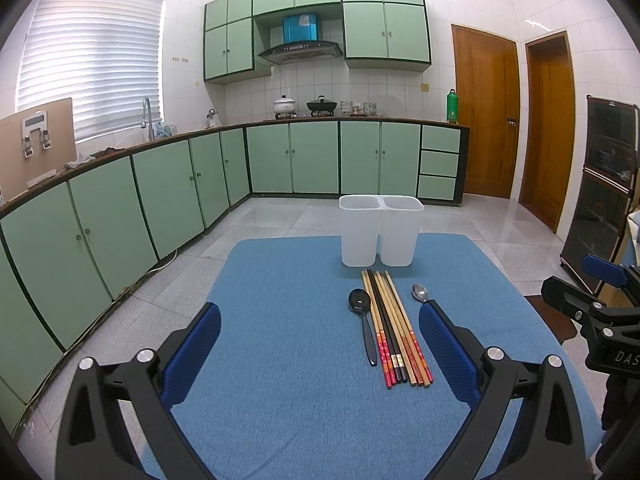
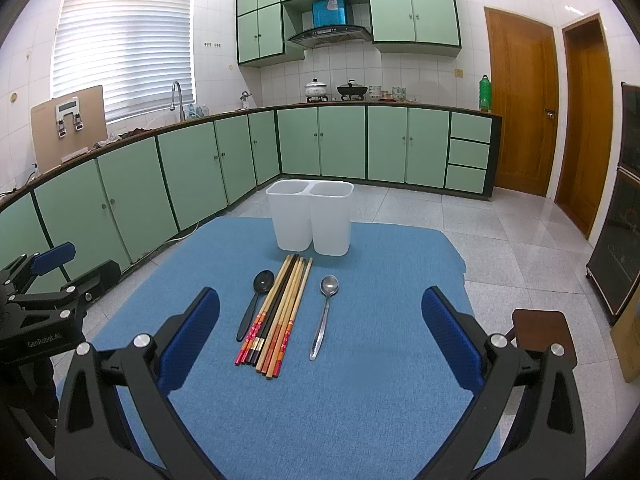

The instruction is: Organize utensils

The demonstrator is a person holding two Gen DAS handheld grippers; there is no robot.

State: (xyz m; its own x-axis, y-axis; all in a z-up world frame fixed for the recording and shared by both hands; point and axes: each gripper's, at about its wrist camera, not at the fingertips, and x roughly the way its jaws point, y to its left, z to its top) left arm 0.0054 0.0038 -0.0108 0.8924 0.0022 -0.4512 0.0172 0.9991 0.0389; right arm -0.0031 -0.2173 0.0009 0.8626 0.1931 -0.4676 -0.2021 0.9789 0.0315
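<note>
Cabinets in pale green line the far kitchen wall, with two wooden doors to their right. Nearer, a blue mat covers the table. At its far edge stands a white twin-compartment holder, upright and empty so far as can be seen. Just near of it lies a bundle of chopsticks — wooden, black and red-ended — side by side, pointing toward the holder. A black spoon lies just left of them, a metal spoon a little to their right. Both tongs hover over the mat's near end: left gripper spread wide, right gripper likewise, neither holding anything.
</note>
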